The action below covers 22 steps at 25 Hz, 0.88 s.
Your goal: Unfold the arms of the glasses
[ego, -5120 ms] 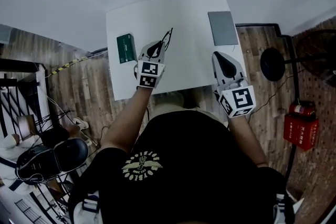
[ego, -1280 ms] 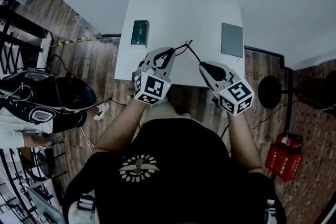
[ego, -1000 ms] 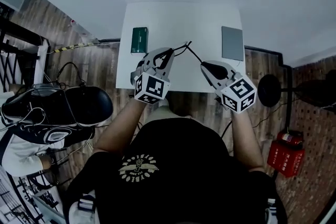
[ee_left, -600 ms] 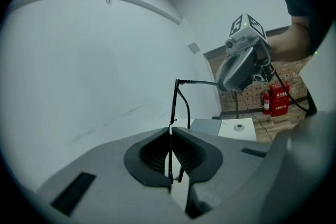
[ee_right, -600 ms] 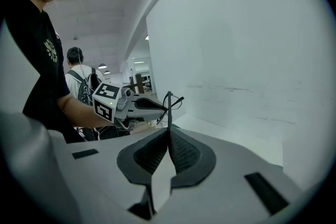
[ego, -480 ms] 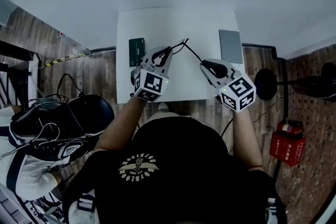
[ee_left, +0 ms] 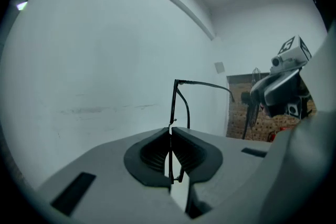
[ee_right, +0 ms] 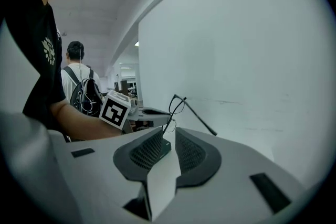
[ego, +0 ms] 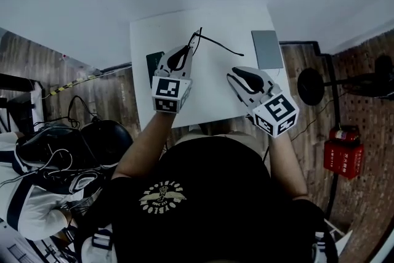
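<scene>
Thin black glasses (ego: 198, 40) are held up over the white table (ego: 212, 98) by my left gripper (ego: 184, 51), which is shut on the frame's front. In the left gripper view the wire frame (ee_left: 173, 113) rises from between the closed pads, with one arm (ee_left: 207, 84) swung out to the right. That arm (ego: 221, 47) points toward the grey case. My right gripper (ego: 234, 75) hangs a little below the arm's tip, open and holding nothing. From the right gripper view the glasses (ee_right: 179, 105) stand beyond the parted pads (ee_right: 157, 147).
A dark green box (ego: 151, 60) lies just left of the left gripper, partly hidden. A flat grey case (ego: 266, 49) sits at the table's right edge. A seated person (ego: 43, 151) is on the floor side at left; a red box (ego: 341, 157) stands at right.
The right gripper held the arm's tip half a second ago; it has since let go and drawn back. The arm now stands swung out. The left gripper moved up the table with the glasses.
</scene>
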Motion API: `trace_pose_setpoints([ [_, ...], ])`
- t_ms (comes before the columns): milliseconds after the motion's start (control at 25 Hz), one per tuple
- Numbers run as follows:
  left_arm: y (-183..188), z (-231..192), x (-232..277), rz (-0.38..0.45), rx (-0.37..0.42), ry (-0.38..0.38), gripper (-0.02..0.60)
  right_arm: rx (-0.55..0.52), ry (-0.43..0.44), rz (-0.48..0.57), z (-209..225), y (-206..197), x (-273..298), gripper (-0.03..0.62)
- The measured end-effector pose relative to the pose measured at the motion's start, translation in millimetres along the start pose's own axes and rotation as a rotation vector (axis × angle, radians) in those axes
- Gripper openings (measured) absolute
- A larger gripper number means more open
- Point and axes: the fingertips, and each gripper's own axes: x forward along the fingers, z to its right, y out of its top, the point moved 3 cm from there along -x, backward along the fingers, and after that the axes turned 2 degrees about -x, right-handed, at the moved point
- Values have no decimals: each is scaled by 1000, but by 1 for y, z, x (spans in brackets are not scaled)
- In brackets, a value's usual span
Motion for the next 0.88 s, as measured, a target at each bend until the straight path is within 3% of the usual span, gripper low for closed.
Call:
trace_pose_setpoints([
  [400, 29, 47, -2, 86, -202, -86, 21, 82, 50, 131, 1, 11, 15, 77],
  [640, 43, 67, 1, 146, -239, -59, 21, 83, 99, 188, 23, 26, 19, 77],
  [880, 41, 82, 0, 155, -236, -13, 21, 98, 171, 220, 30, 31, 19, 77],
])
